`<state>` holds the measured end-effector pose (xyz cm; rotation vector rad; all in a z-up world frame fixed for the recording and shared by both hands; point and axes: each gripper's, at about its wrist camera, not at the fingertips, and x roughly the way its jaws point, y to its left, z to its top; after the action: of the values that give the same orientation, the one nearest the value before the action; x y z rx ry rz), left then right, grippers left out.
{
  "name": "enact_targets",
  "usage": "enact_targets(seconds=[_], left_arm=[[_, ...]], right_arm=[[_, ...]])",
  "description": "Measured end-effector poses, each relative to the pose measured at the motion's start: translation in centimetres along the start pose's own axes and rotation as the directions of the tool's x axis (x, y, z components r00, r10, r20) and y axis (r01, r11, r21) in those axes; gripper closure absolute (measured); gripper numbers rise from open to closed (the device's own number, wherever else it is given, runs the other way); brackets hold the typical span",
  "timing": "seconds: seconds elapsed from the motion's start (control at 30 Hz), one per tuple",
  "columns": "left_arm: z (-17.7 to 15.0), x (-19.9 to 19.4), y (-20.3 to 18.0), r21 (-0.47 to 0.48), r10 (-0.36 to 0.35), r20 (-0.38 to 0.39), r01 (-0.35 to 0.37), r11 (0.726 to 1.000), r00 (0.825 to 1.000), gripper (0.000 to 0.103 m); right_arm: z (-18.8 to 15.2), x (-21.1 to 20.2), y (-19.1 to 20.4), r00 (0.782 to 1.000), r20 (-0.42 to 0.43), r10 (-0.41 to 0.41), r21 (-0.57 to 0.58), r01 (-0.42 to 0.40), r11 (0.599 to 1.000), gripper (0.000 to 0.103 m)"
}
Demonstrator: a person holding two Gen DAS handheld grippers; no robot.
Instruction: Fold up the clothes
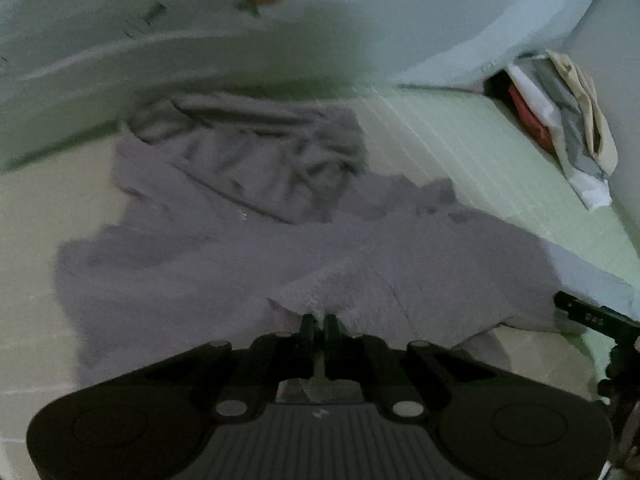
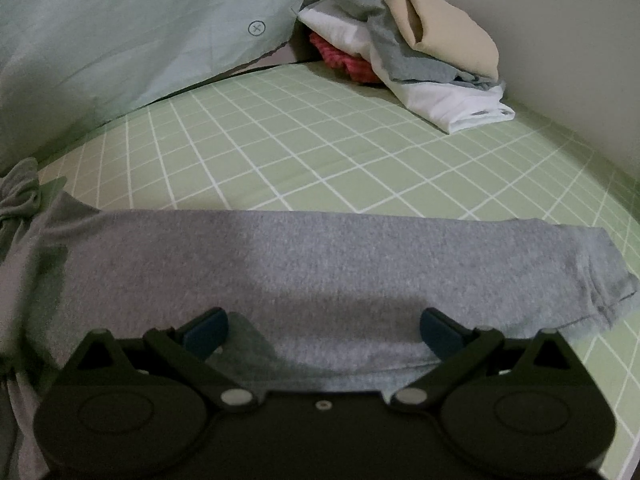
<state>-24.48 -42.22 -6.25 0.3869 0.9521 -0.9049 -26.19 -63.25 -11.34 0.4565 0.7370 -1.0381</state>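
Now left gripper (image 1: 319, 320) jaws pinching grey shirt (image 1: 224, 248) edge; right gripper (image 2: 323, 330) jaws spread over shirt.

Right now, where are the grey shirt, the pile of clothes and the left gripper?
grey shirt (image 2: 320, 256): right wrist view, middle of the flat cloth.
pile of clothes (image 2: 420, 52): right wrist view, beige top garment.
left gripper (image 1: 319, 322): left wrist view, between closed fingertips.

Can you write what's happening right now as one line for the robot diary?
step: fold grey T-shirt | left gripper: shut on shirt edge | right gripper: open over shirt | bed: green checked sheet | corner: clothes pile
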Motion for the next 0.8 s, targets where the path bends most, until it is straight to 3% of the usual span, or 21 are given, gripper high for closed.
enact_targets(seconds=[0.27,0.37,0.43,0.57,0.7,0.8], left_arm=[[-0.7,-3.4,6.8,-0.054,0.189,0.046,-0.187,0.981,0.981,0.098],[-1.4,-2.9,9.0,-0.105,0.24,0.015,-0.238,0.966,0.971,0.091],[-2.0,-2.2,10.0,-0.149,0.272,-0.033,-0.274,0.95,0.962,0.081],[-2.8,-1.2,10.5,-0.236,0.291,-0.09,-0.304,0.923,0.953,0.023],[-3.5,0.4,9.3,-0.241,0.254,-0.127,-0.278,0.93,0.959,0.019],[-4.0,1.4,9.1,-0.258,0.272,-0.155,-0.305,0.917,0.95,0.017]], right_arm=[[0.0,0.0,0.1,1.0,0.006,-0.007,0.005,0.007,1.0,0.0],[-0.1,-0.1,0.2,1.0,0.009,-0.008,0.007,0.008,1.0,0.0],[-0.1,-0.1,0.2,1.0,0.009,-0.01,0.009,0.01,1.0,0.0],[-0.1,0.1,0.2,1.0,0.006,-0.008,0.006,0.008,1.0,0.0],[-0.1,0.1,0.2,1.0,0.006,-0.005,0.003,0.005,1.0,0.0],[0.0,0.1,0.1,1.0,-0.001,0.002,-0.001,-0.002,1.0,0.0]])
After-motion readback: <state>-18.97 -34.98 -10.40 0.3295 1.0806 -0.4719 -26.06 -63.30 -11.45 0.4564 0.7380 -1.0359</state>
